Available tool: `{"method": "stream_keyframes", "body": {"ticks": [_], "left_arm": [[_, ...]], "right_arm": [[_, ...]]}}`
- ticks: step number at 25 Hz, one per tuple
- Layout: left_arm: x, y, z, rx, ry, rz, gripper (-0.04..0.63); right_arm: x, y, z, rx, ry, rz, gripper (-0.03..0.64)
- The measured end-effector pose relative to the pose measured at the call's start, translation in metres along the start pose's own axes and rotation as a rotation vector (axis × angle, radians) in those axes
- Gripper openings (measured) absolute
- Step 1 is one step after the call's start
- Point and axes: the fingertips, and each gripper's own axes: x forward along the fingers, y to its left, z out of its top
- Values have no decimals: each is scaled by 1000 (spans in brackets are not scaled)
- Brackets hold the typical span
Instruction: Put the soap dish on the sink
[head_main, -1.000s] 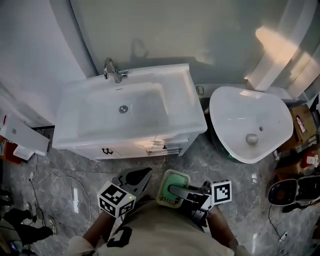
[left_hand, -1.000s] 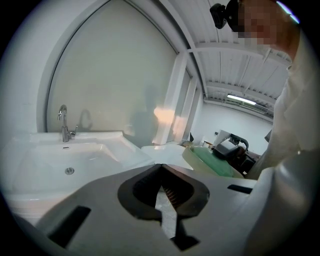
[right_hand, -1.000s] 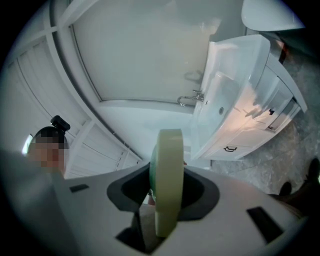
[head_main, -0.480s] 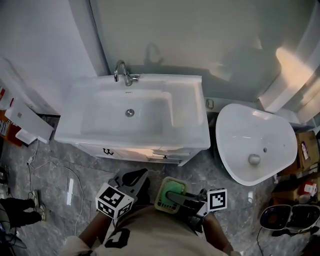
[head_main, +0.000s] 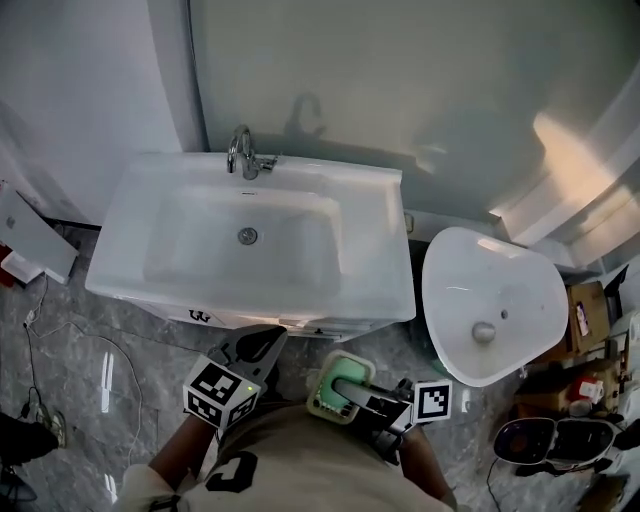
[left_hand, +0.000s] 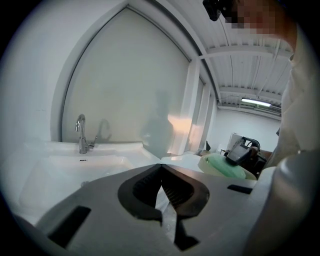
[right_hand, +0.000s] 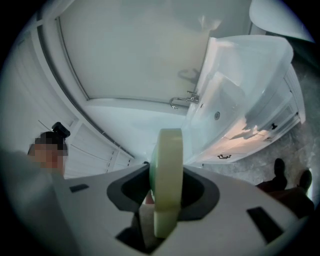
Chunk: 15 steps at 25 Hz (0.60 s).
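A pale green soap dish (head_main: 334, 392) is clamped by its rim in my right gripper (head_main: 346, 387), low in the head view, just short of the vanity's front edge. In the right gripper view the dish (right_hand: 166, 175) stands edge-on between the jaws. The white sink (head_main: 160, 215) with its chrome faucet (head_main: 241, 155) lies ahead, its top bare. My left gripper (head_main: 268, 337) hangs beside the dish, jaws shut and holding nothing. The left gripper view shows the dish (left_hand: 226, 167) off to the right and the sink (left_hand: 55, 167) in front.
A loose white basin (head_main: 520, 275) sits on the marble floor right of the vanity, with boxes and clutter (head_main: 585, 320) beyond it. A white panel (head_main: 28, 238) leans at the left. Cables (head_main: 70, 345) trail over the floor. A grey wall stands behind the sink.
Both grippers have come closer to the vanity's front edge, and the sink now sits lower and more central in the head view. The dish stays in the right gripper.
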Motion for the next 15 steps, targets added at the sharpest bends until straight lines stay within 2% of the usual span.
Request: {"method": "stream_keyframes", "body": {"ticks": [8, 15], "left_arm": [[-8, 66, 0, -90, -36, -5, 19], [-23, 110, 2, -58, -53, -17, 18]], "right_arm": [[56, -3, 26, -30, 21, -46, 150], [105, -1, 37, -38, 56, -62, 150]]}}
